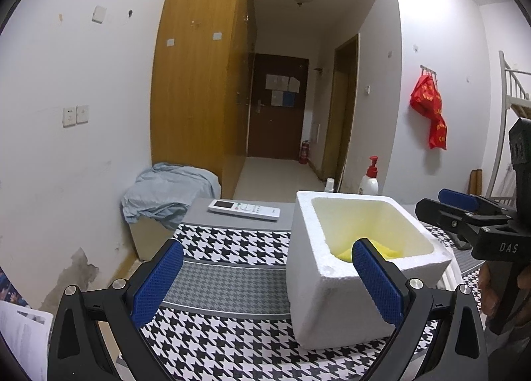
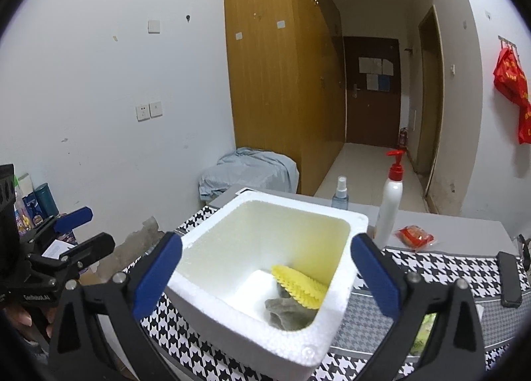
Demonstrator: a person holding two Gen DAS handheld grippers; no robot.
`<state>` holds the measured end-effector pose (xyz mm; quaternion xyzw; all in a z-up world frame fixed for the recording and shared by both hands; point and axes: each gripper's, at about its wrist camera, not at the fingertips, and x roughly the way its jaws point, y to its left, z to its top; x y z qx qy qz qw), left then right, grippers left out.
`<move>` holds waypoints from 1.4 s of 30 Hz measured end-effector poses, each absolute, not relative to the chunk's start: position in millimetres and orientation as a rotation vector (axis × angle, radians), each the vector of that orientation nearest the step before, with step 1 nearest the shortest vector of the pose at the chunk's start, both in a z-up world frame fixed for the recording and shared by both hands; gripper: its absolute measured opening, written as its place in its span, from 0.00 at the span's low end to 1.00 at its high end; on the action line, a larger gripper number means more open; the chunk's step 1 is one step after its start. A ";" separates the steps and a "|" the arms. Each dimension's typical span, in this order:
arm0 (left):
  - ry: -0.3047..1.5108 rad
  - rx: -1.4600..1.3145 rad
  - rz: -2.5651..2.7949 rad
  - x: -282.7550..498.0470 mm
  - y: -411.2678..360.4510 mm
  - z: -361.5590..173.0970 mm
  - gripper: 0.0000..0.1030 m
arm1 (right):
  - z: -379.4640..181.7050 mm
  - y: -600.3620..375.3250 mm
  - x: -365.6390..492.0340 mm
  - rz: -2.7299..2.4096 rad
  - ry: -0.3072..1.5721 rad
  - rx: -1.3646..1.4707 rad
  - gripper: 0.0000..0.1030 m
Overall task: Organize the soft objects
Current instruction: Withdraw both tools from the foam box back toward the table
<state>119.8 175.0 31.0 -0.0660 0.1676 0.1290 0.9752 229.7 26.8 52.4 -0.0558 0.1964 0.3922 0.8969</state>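
A white foam box (image 2: 232, 324) stands on the houndstooth table cover (image 2: 431, 268). Inside it lie a yellow ridged soft piece (image 2: 300, 284) and a crumpled grey cloth (image 2: 285, 311). My right gripper (image 2: 265, 248) hangs over the box with its blue pads spread wide on either side of it and nothing between them. My left gripper (image 1: 267, 278) is also open and empty, left of the box (image 1: 308, 281); its right finger overlaps the box's near rim. From the left wrist view only a bit of the yellow piece (image 1: 388, 251) shows. Each gripper shows in the other's view: right gripper (image 1: 429, 201), left gripper (image 2: 99, 228).
A white remote control (image 1: 244, 209) lies behind the box on the left. A spray bottle (image 2: 340, 195), a red-capped pump bottle (image 2: 391, 201) and a red packet (image 2: 415, 236) stand at the back right. A black phone (image 2: 509, 278) lies far right. A blue-grey cloth (image 2: 249, 171) drapes a low box by the wardrobe.
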 end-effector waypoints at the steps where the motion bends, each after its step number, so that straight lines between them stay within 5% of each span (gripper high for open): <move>1: 0.339 -0.133 0.261 118.2 173.7 31.4 0.99 | 53.2 25.1 226.6 0.805 0.403 -0.119 1.00; 42: 0.244 -0.063 0.124 92.4 65.9 5.5 0.99 | 27.1 -86.9 155.0 0.652 0.306 -0.083 1.00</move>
